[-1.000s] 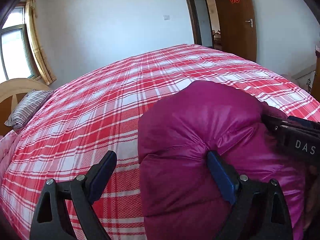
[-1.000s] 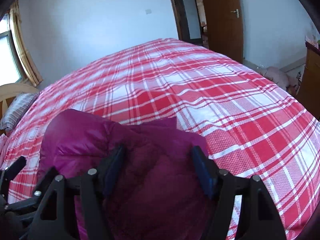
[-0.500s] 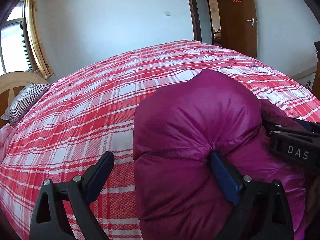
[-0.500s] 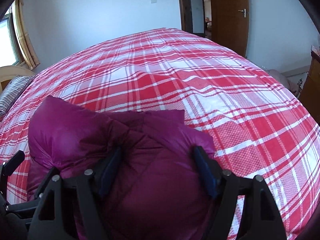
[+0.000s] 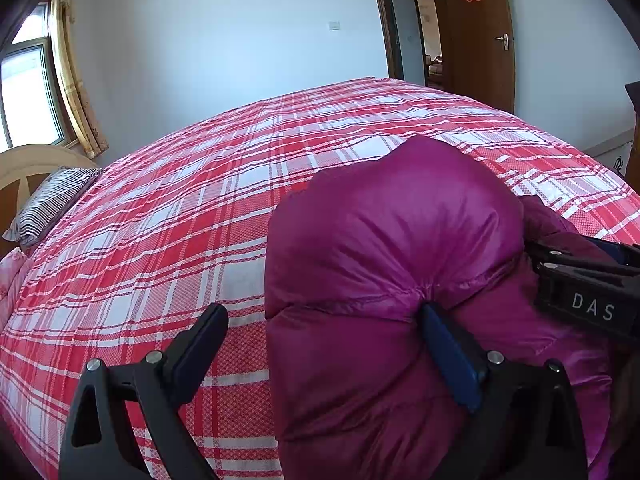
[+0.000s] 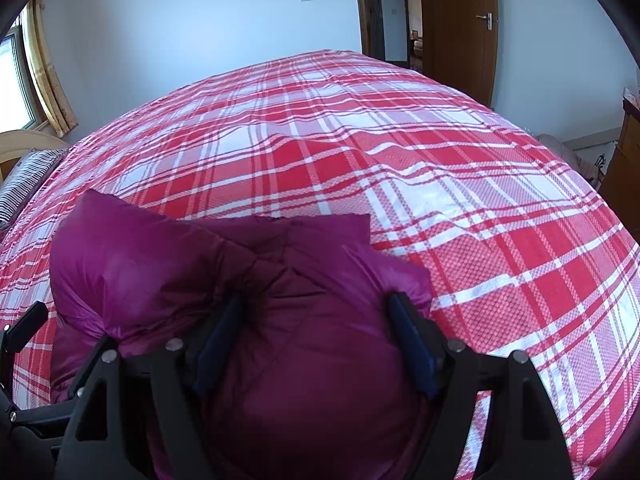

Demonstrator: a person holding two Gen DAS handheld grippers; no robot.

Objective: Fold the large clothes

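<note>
A puffy magenta down jacket (image 5: 392, 240) lies bunched on the red plaid bed (image 5: 180, 220). My left gripper (image 5: 322, 312) is open wide. Its right finger (image 5: 448, 352) digs into a seam of the jacket, and its left finger (image 5: 200, 344) hangs over bare bedcover. My right gripper (image 6: 315, 300) stands wide over the jacket (image 6: 168, 264), which bulges up between its two blue pads. Its left pad (image 6: 220, 332) puckers the fabric, and I see no pinch. In the left wrist view the right gripper's black body (image 5: 580, 292) rests against the jacket's right side.
A striped pillow (image 5: 48, 204) and a wooden headboard (image 5: 24, 160) lie at the far left. A window with a yellow curtain (image 5: 76, 76) is behind them. A brown door (image 6: 456, 20) stands open at the back. Wooden furniture (image 6: 624, 152) flanks the bed's right side.
The right gripper's jaws have spread a little wider across the jacket. The jacket's bulge fills more of both views. The left jaws stay as wide as before.
</note>
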